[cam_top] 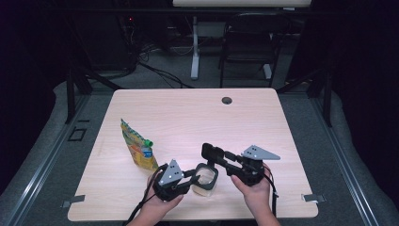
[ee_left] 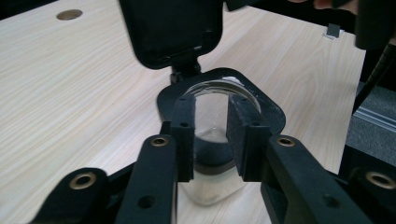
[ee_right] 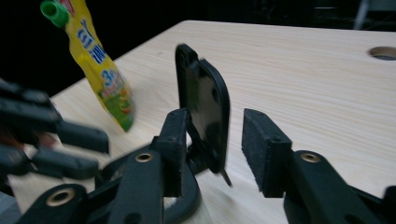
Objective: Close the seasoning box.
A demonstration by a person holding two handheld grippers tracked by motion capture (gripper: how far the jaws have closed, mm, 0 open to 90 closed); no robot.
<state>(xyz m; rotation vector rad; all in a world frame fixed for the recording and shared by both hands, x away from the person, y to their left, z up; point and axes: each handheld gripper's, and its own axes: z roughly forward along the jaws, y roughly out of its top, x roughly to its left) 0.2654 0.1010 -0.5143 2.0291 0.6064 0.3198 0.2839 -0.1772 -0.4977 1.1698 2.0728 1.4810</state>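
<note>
Pouch point(cam_top: 136, 149) is stood at bench point(cam_top: 188, 113) left. L gripper point(ee_left: 212, 112): jaws open, set astride clear jar point(ee_left: 219, 91) at front-centre, pads seemingly just off it. Jar is judged light, stiff, slick, prob. brittle; best gripped low on body. Hinged lid point(ee_right: 205, 107) is flanked by R gripper point(ee_right: 217, 126), jaws open.

The left gripper point(ee_left: 211, 135) looks along its two black jaws at a clear glass jar point(ee_left: 212, 140) standing on the pale wooden worktop point(ee_left: 70, 93). The jar sits between the pads, which stand slightly apart from its sides. Its black hinged lid point(ee_left: 173, 30) is raised upright behind the rim.
</note>
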